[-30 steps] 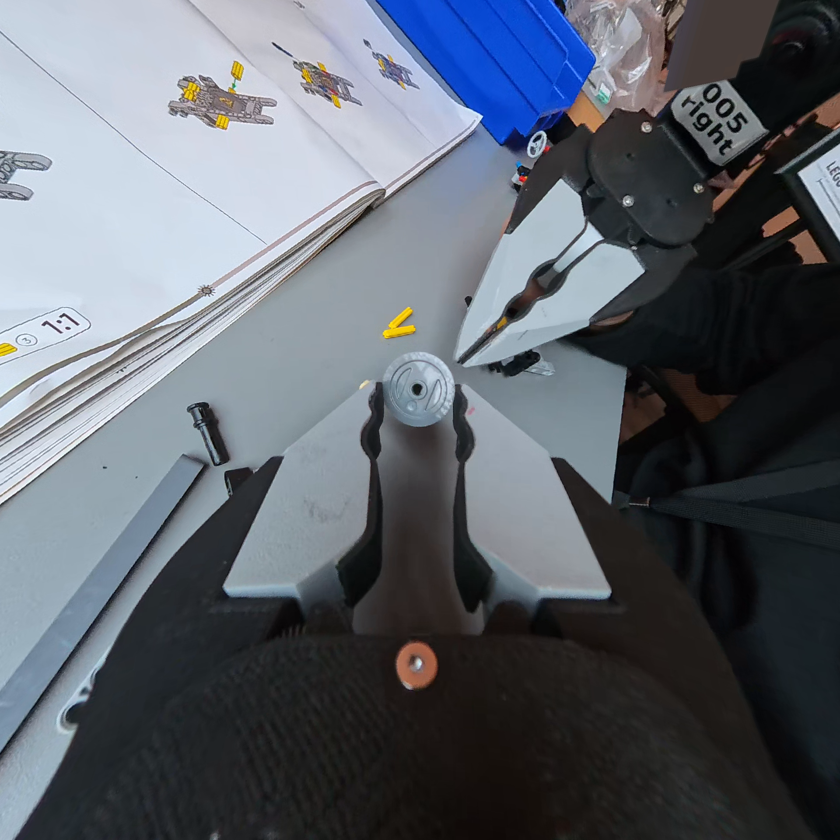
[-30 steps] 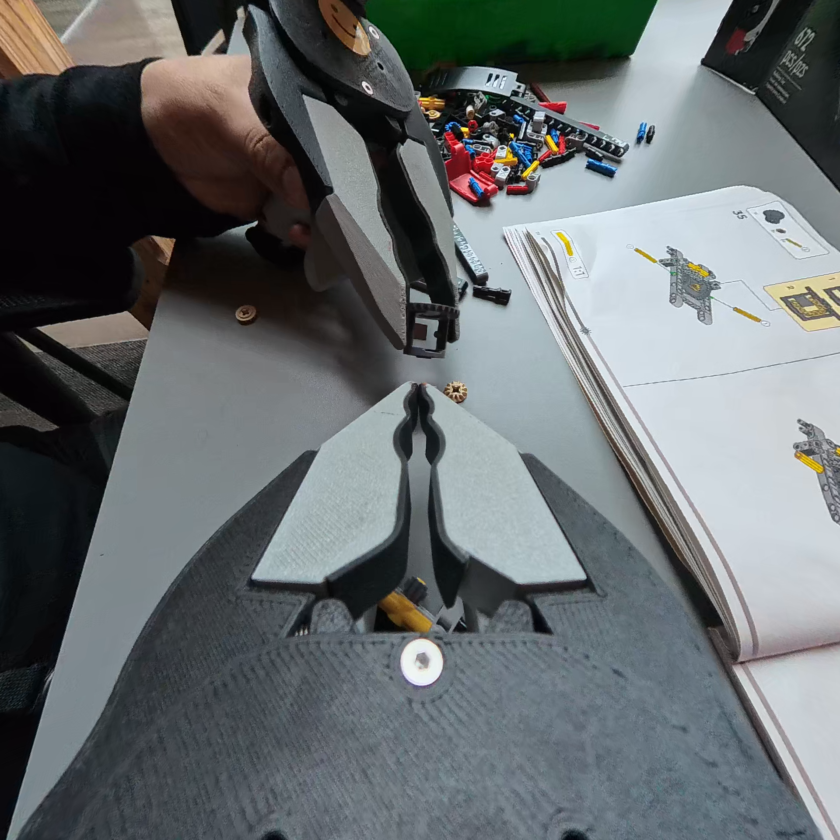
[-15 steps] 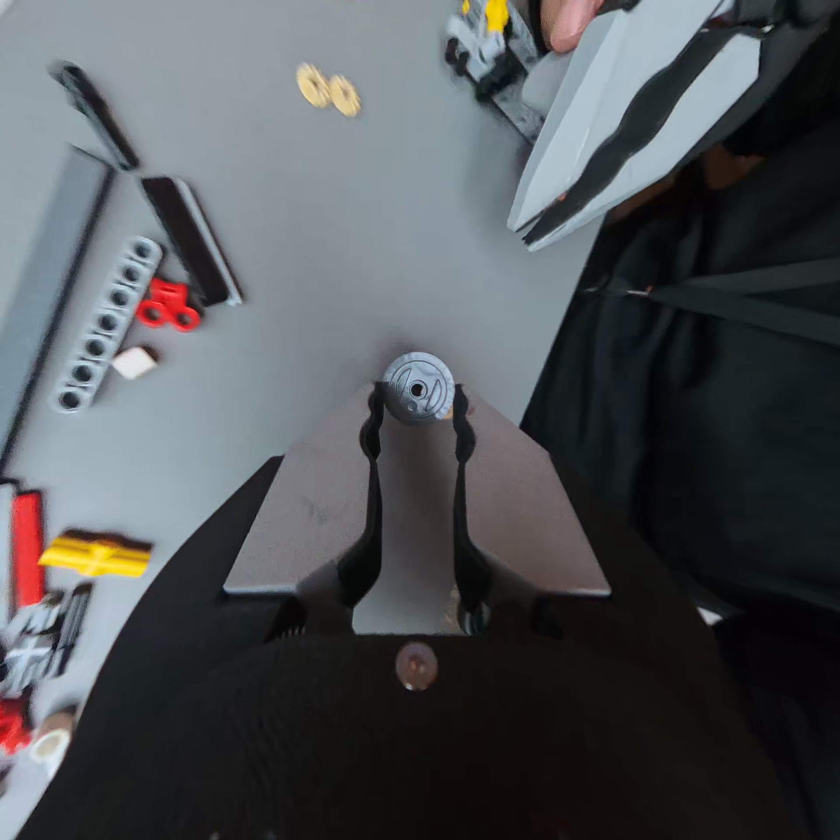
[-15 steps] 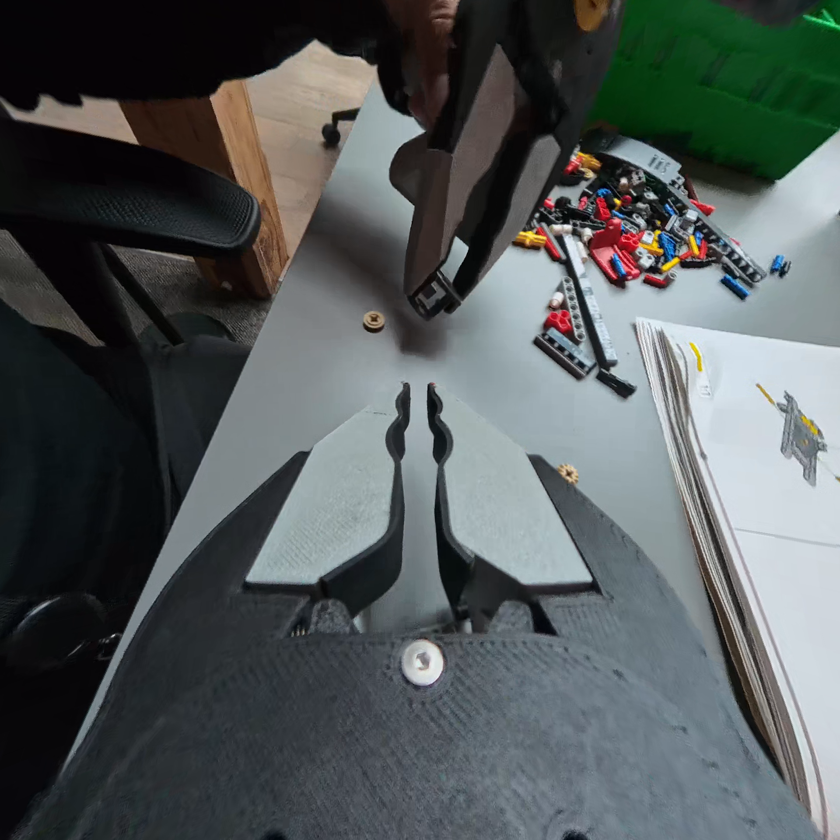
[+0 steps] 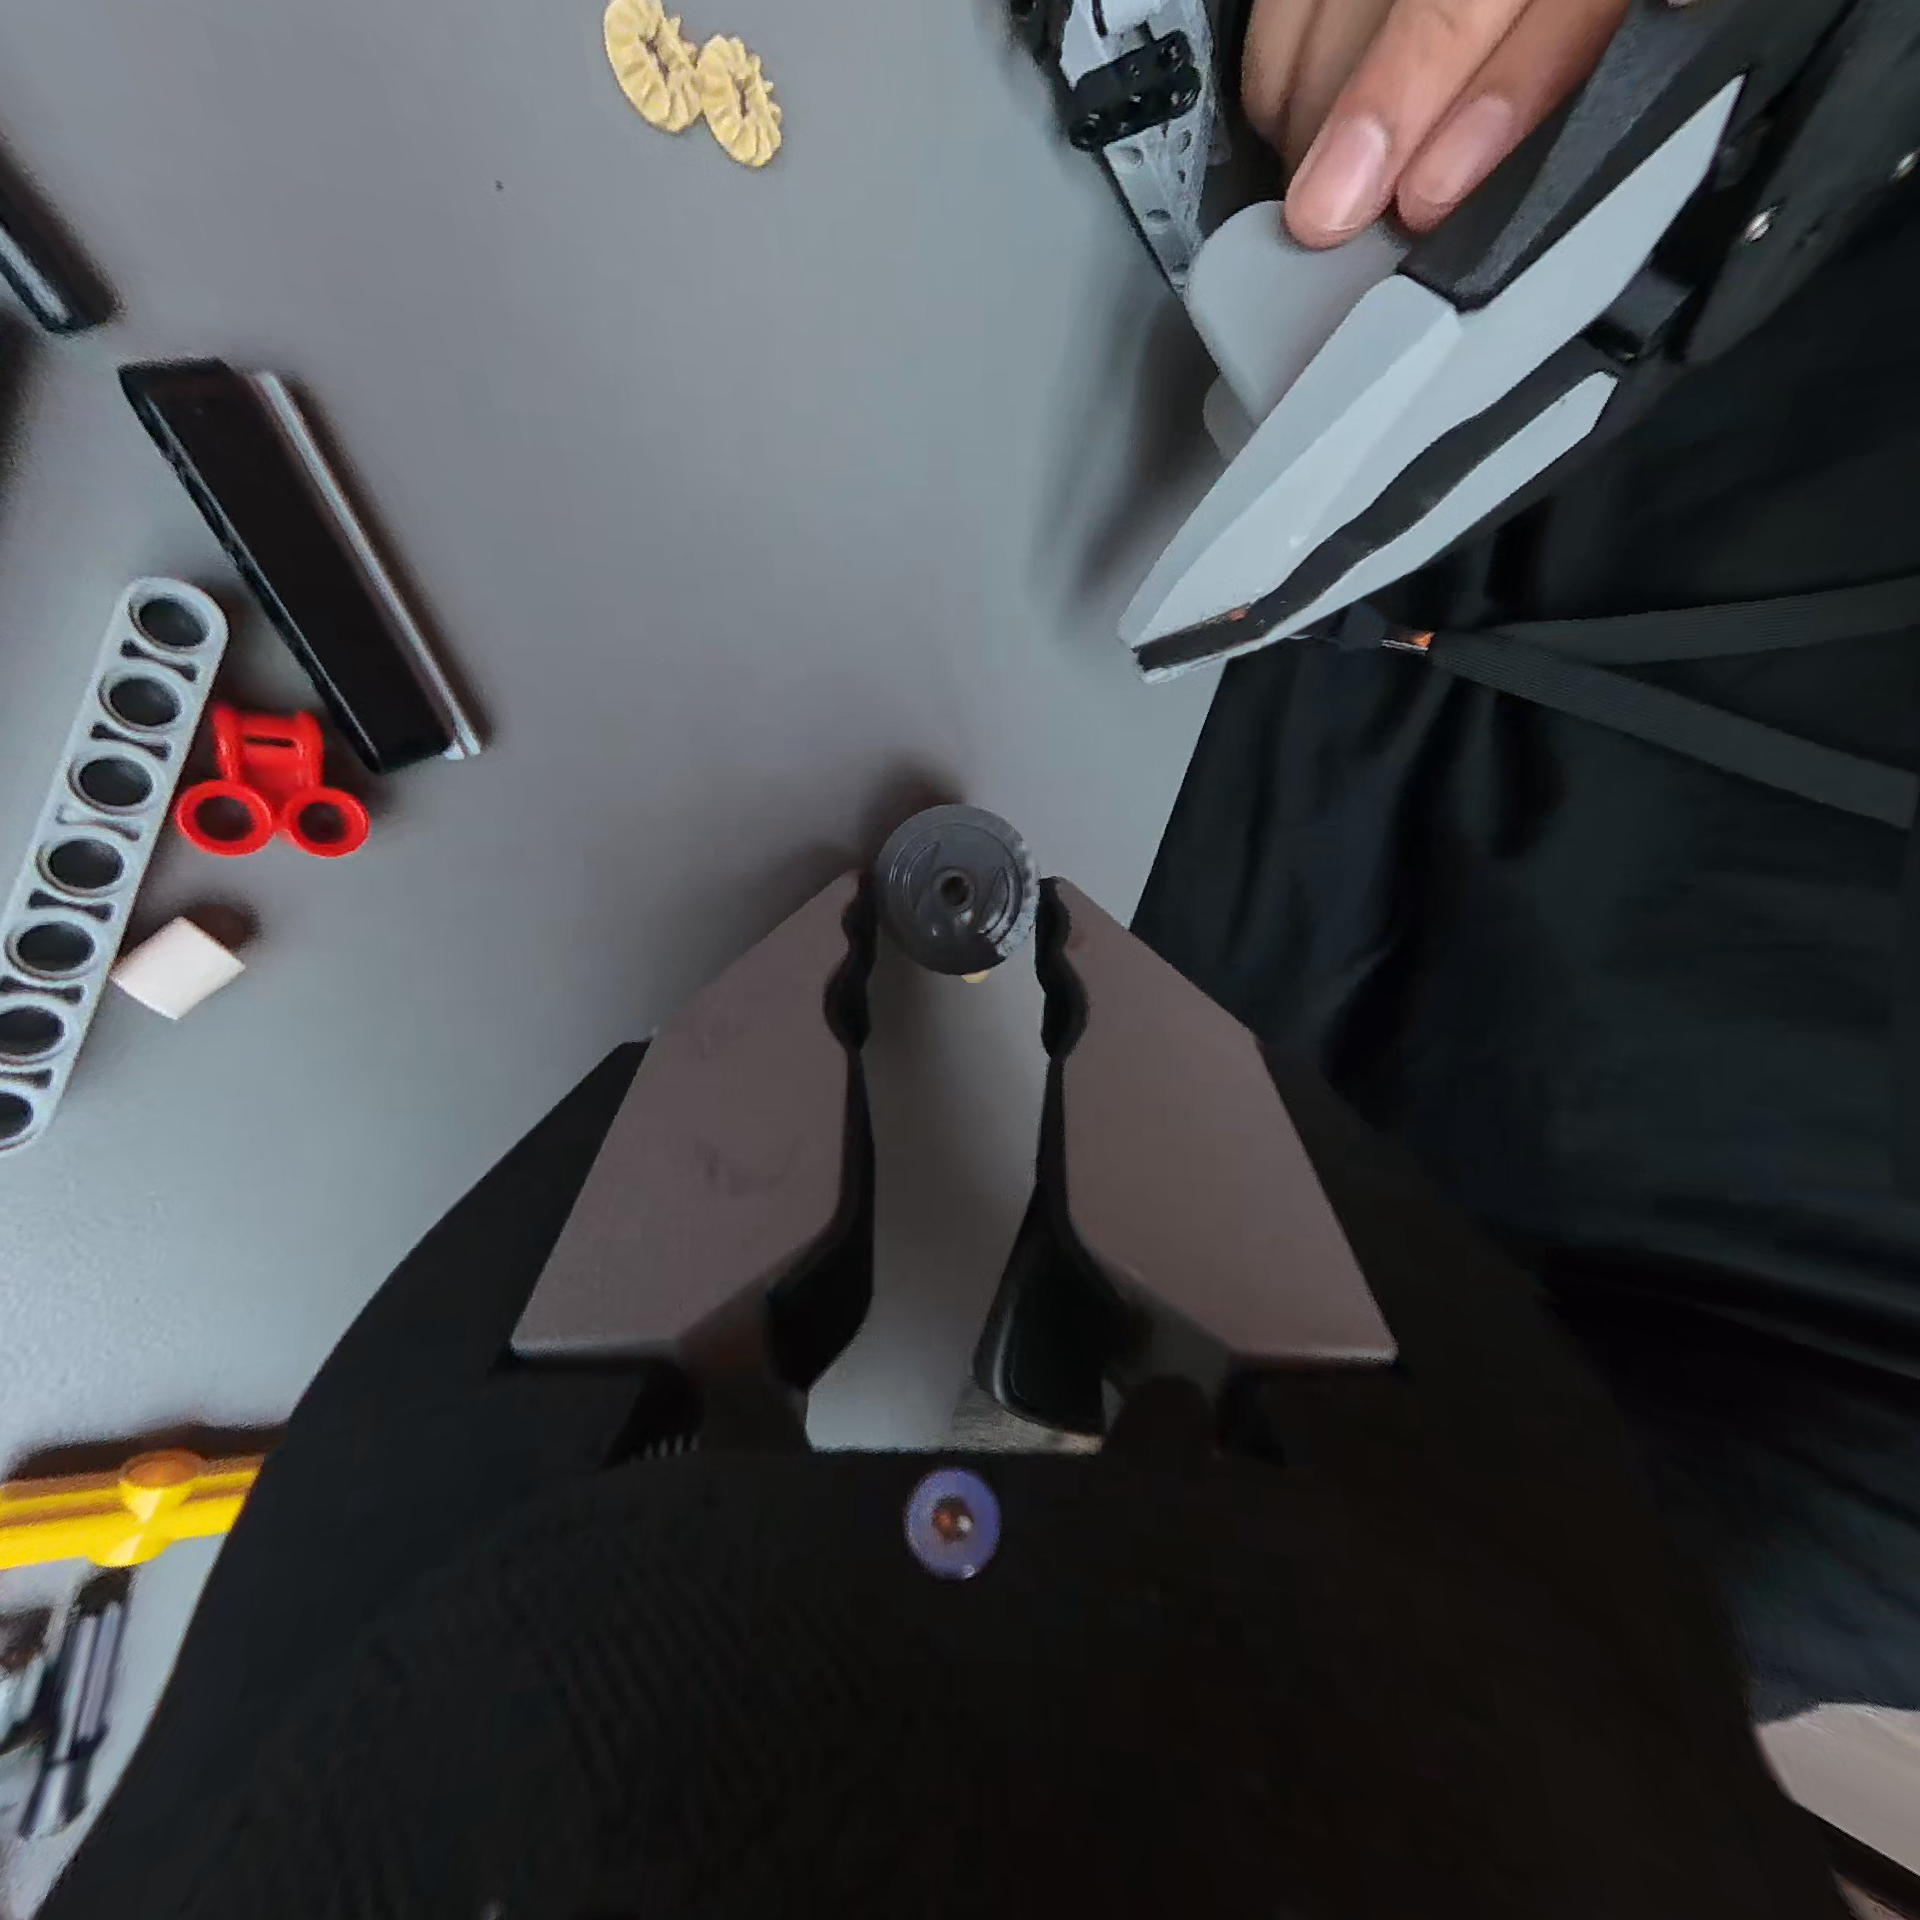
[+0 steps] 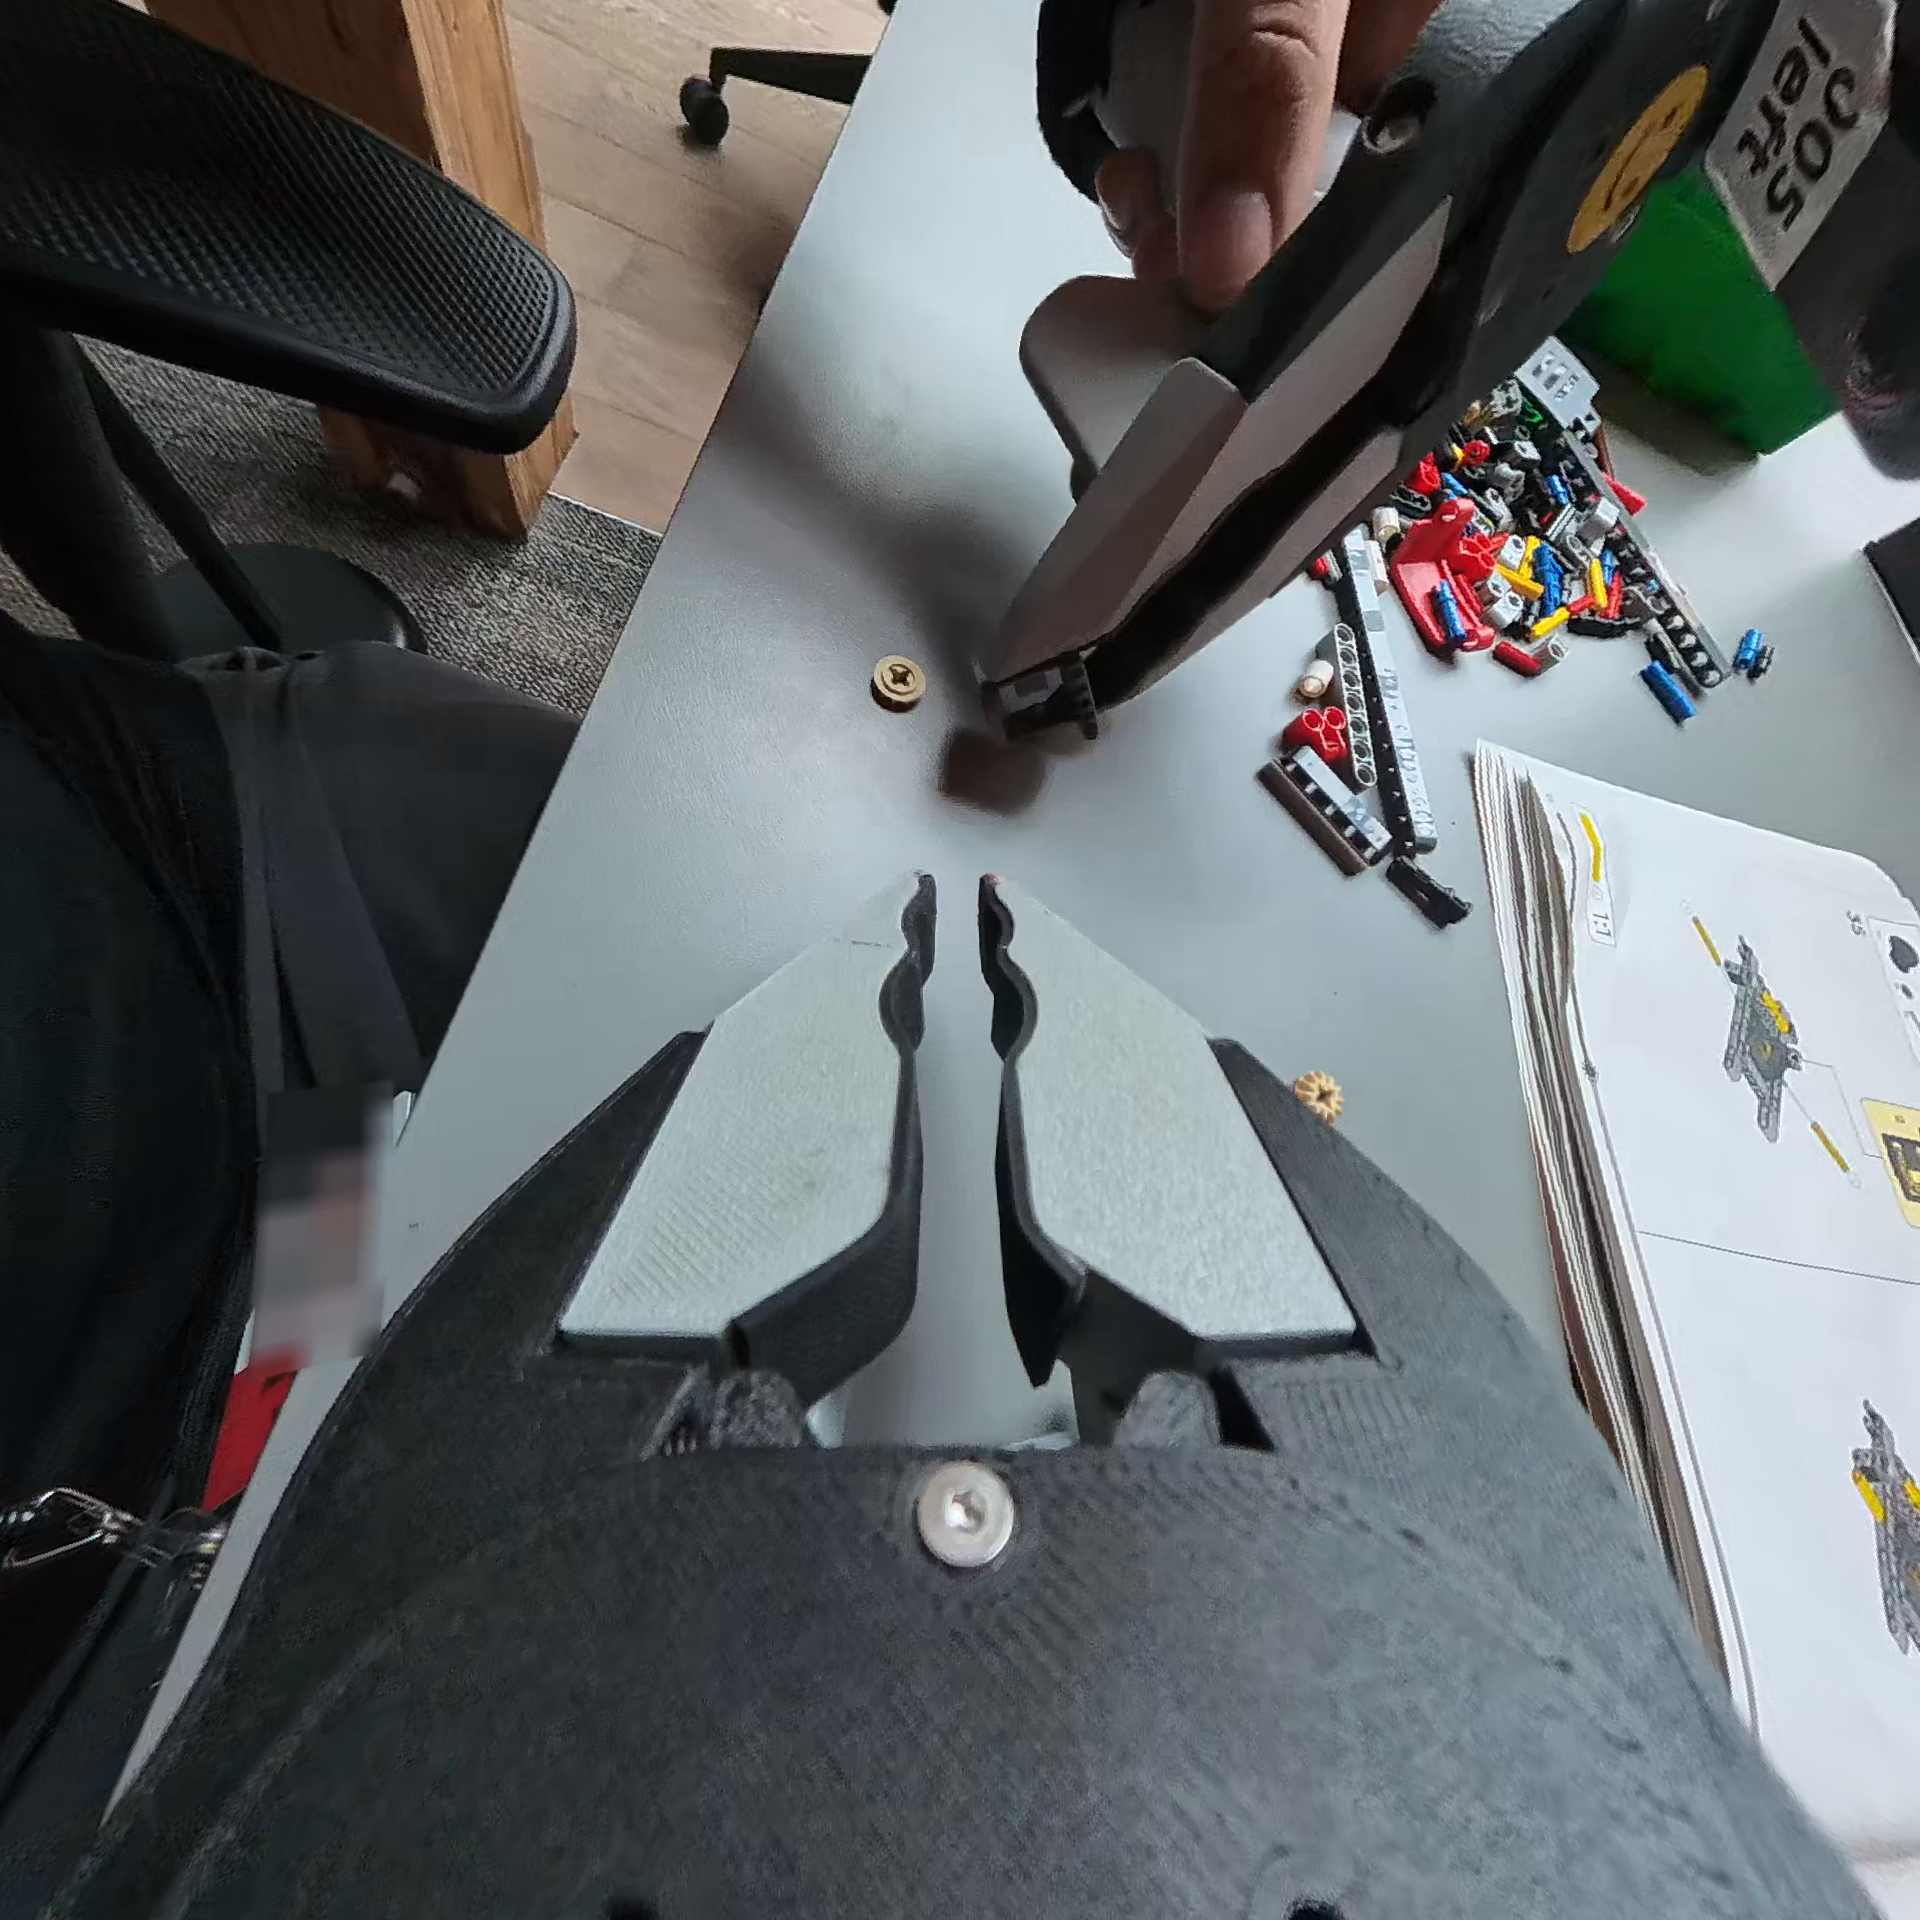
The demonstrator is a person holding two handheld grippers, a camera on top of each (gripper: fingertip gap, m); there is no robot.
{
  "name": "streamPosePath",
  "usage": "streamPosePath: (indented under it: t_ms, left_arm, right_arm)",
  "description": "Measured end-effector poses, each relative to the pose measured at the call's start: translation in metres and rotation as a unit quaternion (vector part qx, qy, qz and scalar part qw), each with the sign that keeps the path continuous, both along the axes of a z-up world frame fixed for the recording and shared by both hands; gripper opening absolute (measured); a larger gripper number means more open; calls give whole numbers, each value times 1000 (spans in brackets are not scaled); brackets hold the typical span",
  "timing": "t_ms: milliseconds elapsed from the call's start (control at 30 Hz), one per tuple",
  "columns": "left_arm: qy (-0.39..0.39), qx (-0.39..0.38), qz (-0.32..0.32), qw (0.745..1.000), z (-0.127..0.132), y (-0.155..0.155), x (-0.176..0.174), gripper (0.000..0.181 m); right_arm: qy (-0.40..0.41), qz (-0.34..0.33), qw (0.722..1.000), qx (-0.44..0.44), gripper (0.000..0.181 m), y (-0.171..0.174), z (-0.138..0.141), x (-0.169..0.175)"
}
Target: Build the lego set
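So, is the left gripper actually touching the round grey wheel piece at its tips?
Touching. In the left wrist view the round grey wheel piece sits pinched between the left gripper fingertips, with no gap on either side.

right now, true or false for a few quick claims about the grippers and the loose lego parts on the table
1. The left gripper holds a round grey wheel piece at its tips. True.
2. The right gripper grips a yellow axle. False: its jaws stand slightly apart with nothing between them.
3. Two tan gears lie side by side on the table. True.
4. The red connector sits inside the green bin. False: it lies on the table beside the grey holed beam.
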State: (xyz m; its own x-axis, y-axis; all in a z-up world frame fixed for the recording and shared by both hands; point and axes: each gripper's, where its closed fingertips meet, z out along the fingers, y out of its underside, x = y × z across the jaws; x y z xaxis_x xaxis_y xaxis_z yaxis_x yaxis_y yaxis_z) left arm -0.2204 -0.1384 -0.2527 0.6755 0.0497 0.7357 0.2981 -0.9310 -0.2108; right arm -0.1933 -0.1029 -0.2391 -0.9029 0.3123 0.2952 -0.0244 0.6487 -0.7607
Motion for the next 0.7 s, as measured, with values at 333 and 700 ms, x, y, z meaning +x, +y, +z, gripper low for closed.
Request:
streamPosePath:
  t_ms: [333, 700]
  left_arm:
    - [296, 116, 23, 948, -6, -19, -21, 28]
    - [380, 122, 36, 916, -6, -50, -14, 28]
  right_arm:
    - [-73, -26, 996, -50, 6, -11, 7, -5]
    - [-111, 13, 993, 31, 18, -52, -20, -10]
